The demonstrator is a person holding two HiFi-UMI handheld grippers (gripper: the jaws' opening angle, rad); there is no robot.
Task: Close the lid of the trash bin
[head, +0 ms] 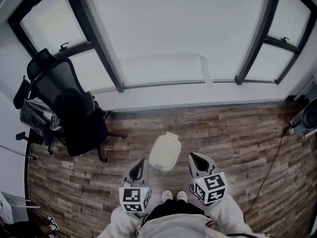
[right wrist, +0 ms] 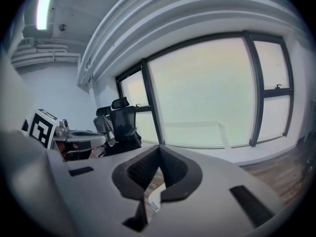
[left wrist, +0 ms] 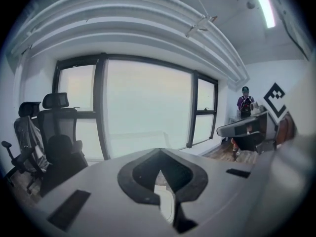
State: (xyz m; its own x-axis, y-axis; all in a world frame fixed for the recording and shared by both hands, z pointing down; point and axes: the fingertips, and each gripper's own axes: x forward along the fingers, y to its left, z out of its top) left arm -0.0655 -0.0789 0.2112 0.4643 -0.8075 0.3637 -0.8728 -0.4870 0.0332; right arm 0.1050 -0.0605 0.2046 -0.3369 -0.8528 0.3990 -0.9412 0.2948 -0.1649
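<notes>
the cream plastic trash bin (head: pixel 159 164) is sitting mid wooden floor (head: pixel 237 133), between the left hand-held gripper (head: pixel 140 163) and right hand-held gripper (head: pixel 194 157), both clenched, empty. its lid (head: pixel 166 148) is probably light and stiff, so pressing its free edge is looking best.

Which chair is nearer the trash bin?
The bare black chair, left of the trash bin; the other chair, with something grey draped on it, stands farther away.

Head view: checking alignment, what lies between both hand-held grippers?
The trash bin stands between left hand-held gripper and right hand-held gripper, per the head view.
</notes>
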